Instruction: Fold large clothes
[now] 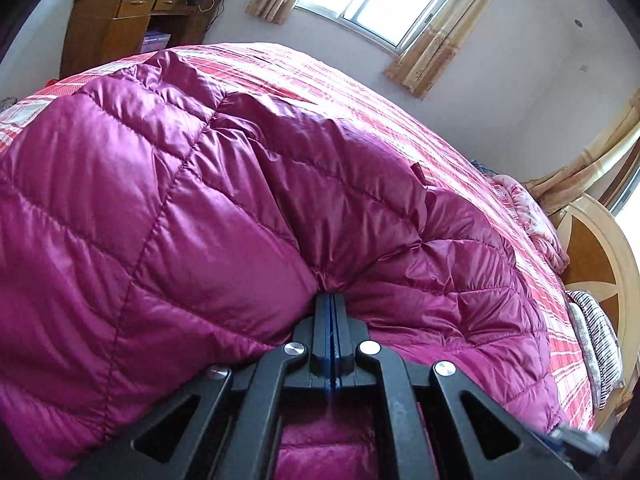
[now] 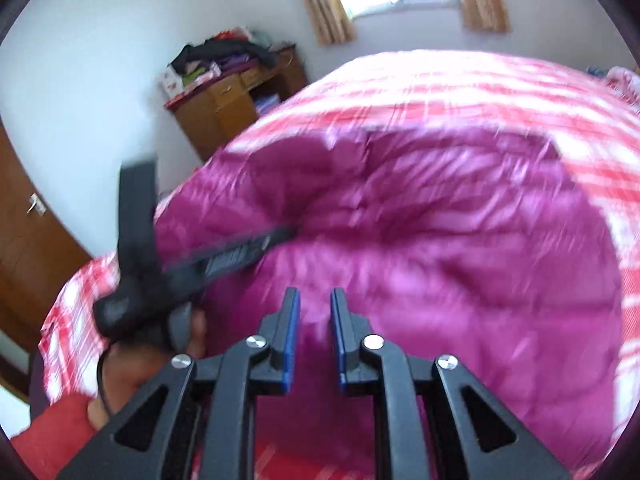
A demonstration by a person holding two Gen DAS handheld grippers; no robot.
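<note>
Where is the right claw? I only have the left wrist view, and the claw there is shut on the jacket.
Observer: The right claw hangs over the near part of the magenta jacket, jaws apart, nothing pinched.
Operator: Is the left claw visible there?
Observer: Yes. The left claw comes in from the left, its tips sunk in a pucker of fabric.
Operator: What's behind it?
Observer: A hand gripping its handle, with a red sleeve below it.
</note>
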